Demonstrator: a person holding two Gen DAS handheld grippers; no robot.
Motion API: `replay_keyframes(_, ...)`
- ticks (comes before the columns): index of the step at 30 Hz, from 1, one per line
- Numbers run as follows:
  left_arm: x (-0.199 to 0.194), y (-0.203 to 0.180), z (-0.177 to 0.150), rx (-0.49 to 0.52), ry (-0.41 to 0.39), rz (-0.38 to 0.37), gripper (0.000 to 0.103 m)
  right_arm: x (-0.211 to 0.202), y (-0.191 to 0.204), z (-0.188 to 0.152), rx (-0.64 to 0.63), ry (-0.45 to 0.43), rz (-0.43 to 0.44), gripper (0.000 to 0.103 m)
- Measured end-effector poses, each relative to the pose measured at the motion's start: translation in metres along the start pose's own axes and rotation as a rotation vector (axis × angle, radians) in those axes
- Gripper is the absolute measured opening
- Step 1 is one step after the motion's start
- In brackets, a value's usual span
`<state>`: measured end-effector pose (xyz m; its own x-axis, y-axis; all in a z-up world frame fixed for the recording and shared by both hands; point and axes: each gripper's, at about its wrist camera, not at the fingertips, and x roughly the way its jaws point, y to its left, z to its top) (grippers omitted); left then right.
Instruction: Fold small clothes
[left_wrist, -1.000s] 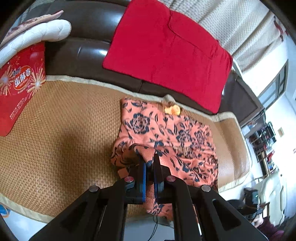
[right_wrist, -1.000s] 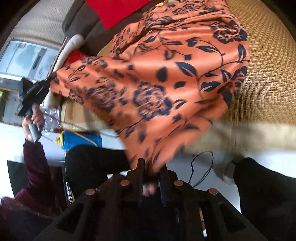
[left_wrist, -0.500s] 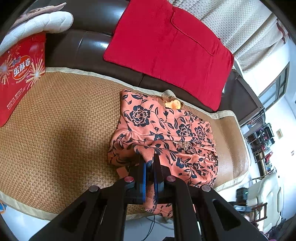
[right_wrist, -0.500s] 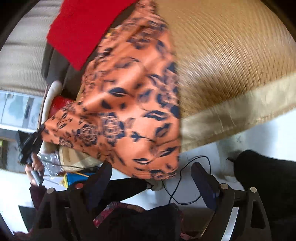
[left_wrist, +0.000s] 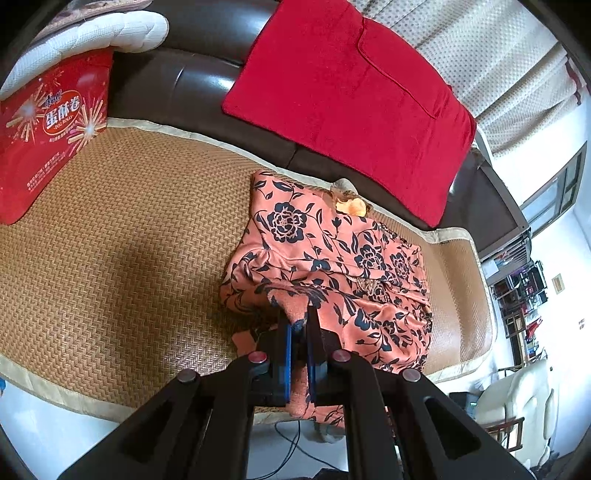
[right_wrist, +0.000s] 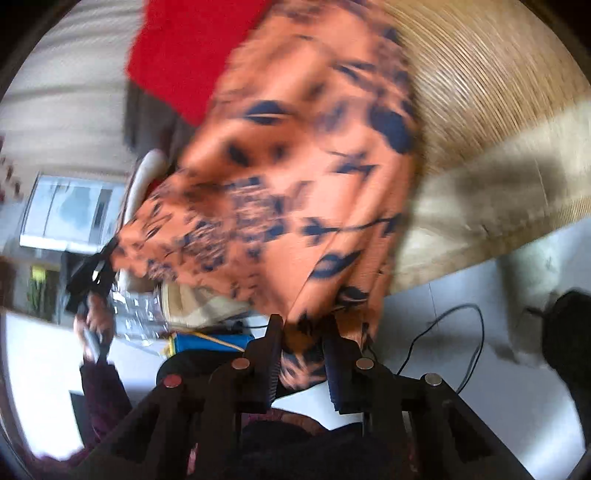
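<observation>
Red cushion (left_wrist: 351, 96) against dark sofa back (left_wrist: 192, 77); red snack box (left_wrist: 48, 129) on woven mat (left_wrist: 110, 251).

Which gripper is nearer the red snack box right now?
Left. The left gripper, shut on the floral garment, is at the garment end nearer the red snack box. The right gripper is closing on the opposite hanging edge.

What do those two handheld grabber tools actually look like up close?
Both are matte black. The left gripper has two flat blue-edged fingers on angular black linkage bars with round bolt heads, some red, some silver. The right gripper is built the same, with ridged dark pads. A dark maroon sleeve shows on the person's arm.
</observation>
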<state>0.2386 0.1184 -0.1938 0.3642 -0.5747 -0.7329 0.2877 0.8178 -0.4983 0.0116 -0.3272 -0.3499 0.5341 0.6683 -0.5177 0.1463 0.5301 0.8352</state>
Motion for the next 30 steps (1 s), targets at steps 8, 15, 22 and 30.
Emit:
replay_keyframes(8, 0.003, 0.001, -0.001, -0.013, 0.004, -0.015, 0.006, 0.015, 0.009, 0.032, -0.027, 0.019, -0.165, 0.026)
replay_keyframes(15, 0.001, 0.006, -0.008, -0.007, 0.008, -0.015, 0.006, -0.015, -0.023, 0.016, 0.106, -0.047, -0.149, 0.076)
replay_keyframes(22, 0.005, 0.004, -0.008, -0.021, 0.014, -0.011, 0.006, -0.045, -0.028, 0.031, 0.081, -0.262, -0.08, 0.082)
replay_keyframes(30, 0.003, -0.003, -0.011, -0.023, 0.016, 0.015, 0.006, -0.024, -0.038, 0.063, 0.076, -0.235, 0.033, 0.077)
